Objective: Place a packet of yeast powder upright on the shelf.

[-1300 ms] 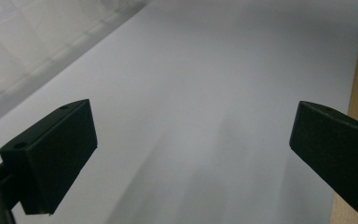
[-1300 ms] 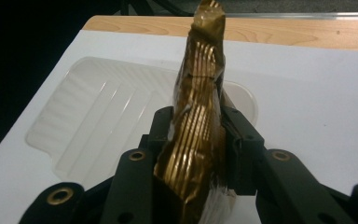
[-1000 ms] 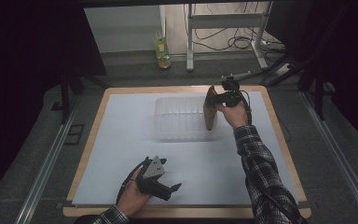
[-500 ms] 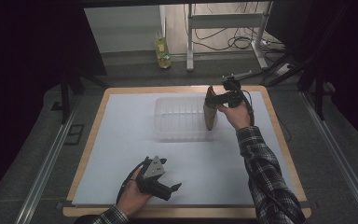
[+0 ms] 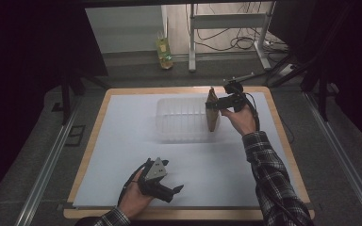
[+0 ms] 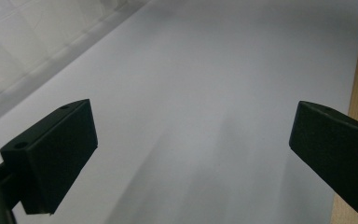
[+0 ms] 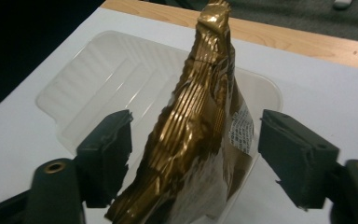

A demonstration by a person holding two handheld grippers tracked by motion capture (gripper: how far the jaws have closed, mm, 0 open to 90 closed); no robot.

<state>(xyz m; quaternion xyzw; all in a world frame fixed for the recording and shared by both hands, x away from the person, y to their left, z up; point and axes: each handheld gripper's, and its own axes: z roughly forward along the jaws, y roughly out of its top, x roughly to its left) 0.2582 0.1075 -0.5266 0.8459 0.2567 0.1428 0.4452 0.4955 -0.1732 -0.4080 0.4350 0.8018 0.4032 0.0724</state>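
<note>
High view: a wooden desk is seen, covered almost to its edges by a white sheet. A clear plastic tray is set on the sheet toward the far side of the desk. Beyond the desk, a yellow-green bottle is noted on the floor, with metal frame legs and loose cables to the right of it. Both sides of the room are dark.

The right claw is held at the right end of the tray, and a gold foil packet is seen upright between its jaws. In the right gripper view the jaws are spread, one on either side of the packet; a gap is visible at the right jaw, while contact at the left jaw cannot be judged. The lower end of the packet lies over the tray's near rim.

The left claw is held low over the sheet, well apart from the tray on the near side. In the left gripper view its jaws are spread wide over bare sheet, with nothing between them.

Compared with 0.5 s ago, no clear change is recorded: packet, right claw and left claw are placed as before relative to the tray.
</note>
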